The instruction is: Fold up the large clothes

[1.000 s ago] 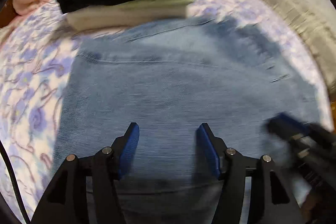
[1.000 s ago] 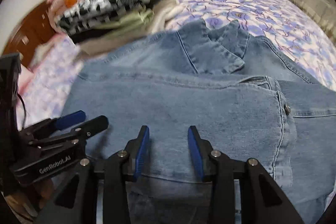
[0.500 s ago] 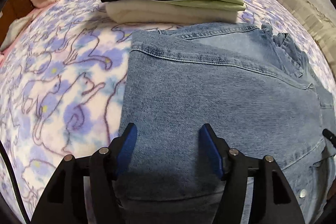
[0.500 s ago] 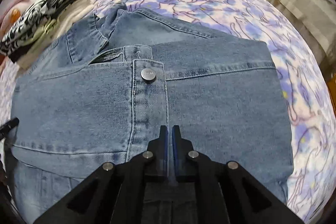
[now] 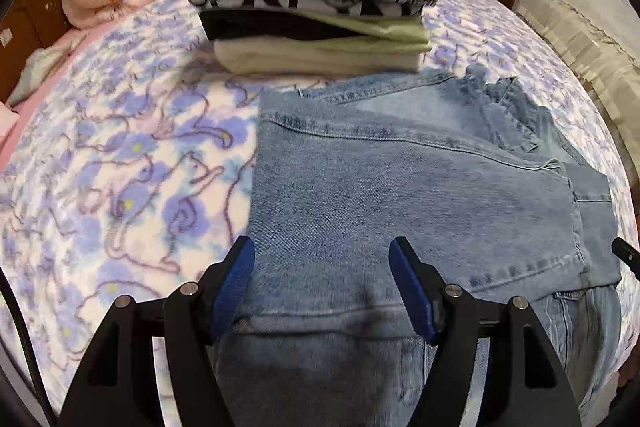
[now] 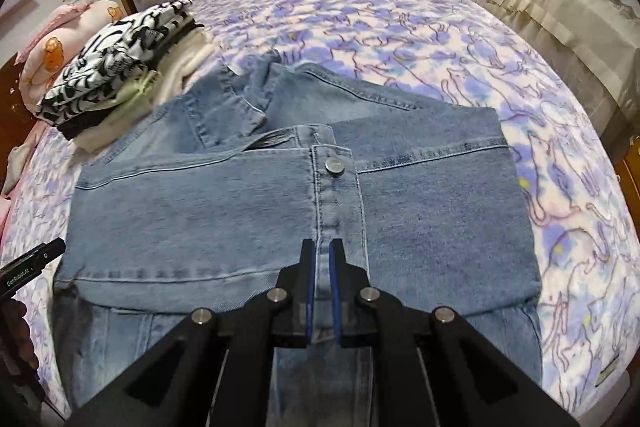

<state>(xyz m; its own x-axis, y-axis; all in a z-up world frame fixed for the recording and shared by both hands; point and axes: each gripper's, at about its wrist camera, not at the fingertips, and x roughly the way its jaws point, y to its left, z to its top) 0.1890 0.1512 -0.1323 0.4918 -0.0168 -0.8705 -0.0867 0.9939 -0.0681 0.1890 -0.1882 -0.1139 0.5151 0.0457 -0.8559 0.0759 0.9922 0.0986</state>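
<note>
Now my right tool (image 6: 322,291), nearly shut, opens a bit. My left tool (image 5: 320,287) opens wider, empty. Both have lifted off the denim jacket (image 6: 248,211), folded at 6 o'clock from the clothes pile (image 5: 316,15).

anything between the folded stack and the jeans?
Nothing. In the left wrist view the denim far edge reaches the stack base; whether they touch is unclear.

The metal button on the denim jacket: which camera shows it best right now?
The right wrist view. There the button sits in plain sight at the top of the front strip of the denim jacket, sharp and unobstructed. The left wrist view shows the jacket folded, but no button can be made out in it.
</note>
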